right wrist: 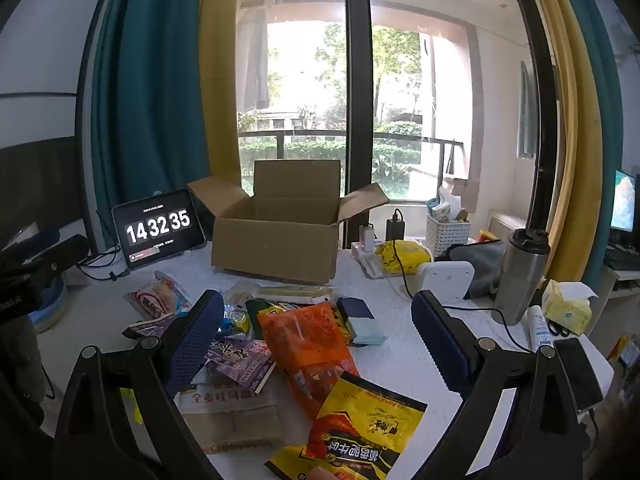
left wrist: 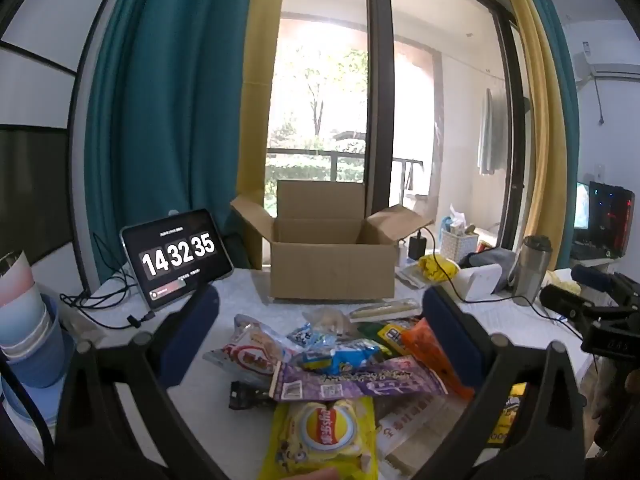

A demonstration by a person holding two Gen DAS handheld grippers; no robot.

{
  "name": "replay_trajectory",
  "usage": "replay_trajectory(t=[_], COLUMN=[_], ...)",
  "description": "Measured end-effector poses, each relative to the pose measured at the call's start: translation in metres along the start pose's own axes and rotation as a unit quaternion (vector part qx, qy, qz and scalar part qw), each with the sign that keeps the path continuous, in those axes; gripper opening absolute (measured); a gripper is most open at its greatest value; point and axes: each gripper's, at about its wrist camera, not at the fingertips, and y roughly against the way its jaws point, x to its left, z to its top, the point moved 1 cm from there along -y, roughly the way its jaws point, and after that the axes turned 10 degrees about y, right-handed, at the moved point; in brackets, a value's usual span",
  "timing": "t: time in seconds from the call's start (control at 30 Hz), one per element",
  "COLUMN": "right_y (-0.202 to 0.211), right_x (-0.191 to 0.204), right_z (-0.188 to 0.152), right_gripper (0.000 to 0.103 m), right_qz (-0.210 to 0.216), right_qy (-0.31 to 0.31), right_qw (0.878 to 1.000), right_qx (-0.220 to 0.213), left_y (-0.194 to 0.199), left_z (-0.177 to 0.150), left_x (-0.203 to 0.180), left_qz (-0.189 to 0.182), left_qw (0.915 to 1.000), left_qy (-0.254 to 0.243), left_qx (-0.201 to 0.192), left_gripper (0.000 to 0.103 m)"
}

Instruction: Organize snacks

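Observation:
A heap of snack packets lies on the white table in front of an open cardboard box (left wrist: 332, 268) (right wrist: 276, 244). In the left wrist view I see a yellow chips bag (left wrist: 324, 436), a purple packet (left wrist: 356, 380), a blue packet (left wrist: 336, 356) and an orange bag (left wrist: 436, 356). My left gripper (left wrist: 320, 320) hovers open above them, holding nothing. The right wrist view shows the orange bag (right wrist: 308, 344), a yellow and black packet (right wrist: 360, 432) and the purple packet (right wrist: 240, 360). There my right gripper (right wrist: 320, 320) also stands open and empty over the heap.
A tablet (left wrist: 176, 256) (right wrist: 158, 228) showing a clock leans at the back left with its cable. To the right stand a steel tumbler (right wrist: 520, 276), a white basket (right wrist: 446, 234), a tissue pack (right wrist: 568, 306) and a phone (right wrist: 580, 372). Stacked cups (left wrist: 28, 320) sit at the left edge.

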Motion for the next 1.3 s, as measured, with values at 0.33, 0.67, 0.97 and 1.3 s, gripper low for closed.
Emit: replay_trajectory(t=[0.33, 0.67, 0.97, 1.3], right_y=[-0.0001, -0.0001, -0.0004, -0.0006], right_x=[0.0002, 0.0005, -0.0003, -0.0022], right_z=[-0.0002, -0.0014, -0.0032, -0.0047], right_gripper=[0.097, 0.097, 0.097, 0.097], right_qz=[0.001, 0.002, 0.002, 0.003], right_qy=[0.0, 0.0, 0.0, -0.002], right_qw=[1.0, 1.0, 1.0, 1.0], right_qx=[0.001, 0.002, 0.003, 0.006], left_y=[0.0011, 0.0017, 0.0034, -0.0034], left_z=[-0.001, -0.0004, -0.0036, -0.0054], left_x=[-0.0001, 0.0003, -0.0036, -0.0025], left_qz=[0.001, 0.0, -0.001, -0.003], left_qw=[1.0, 1.0, 1.0, 1.0], left_qy=[0.0, 0.001, 0.003, -0.001], left_qx=[0.0, 0.0, 0.002, 0.009], left_gripper=[0.103, 0.103, 0.103, 0.103])
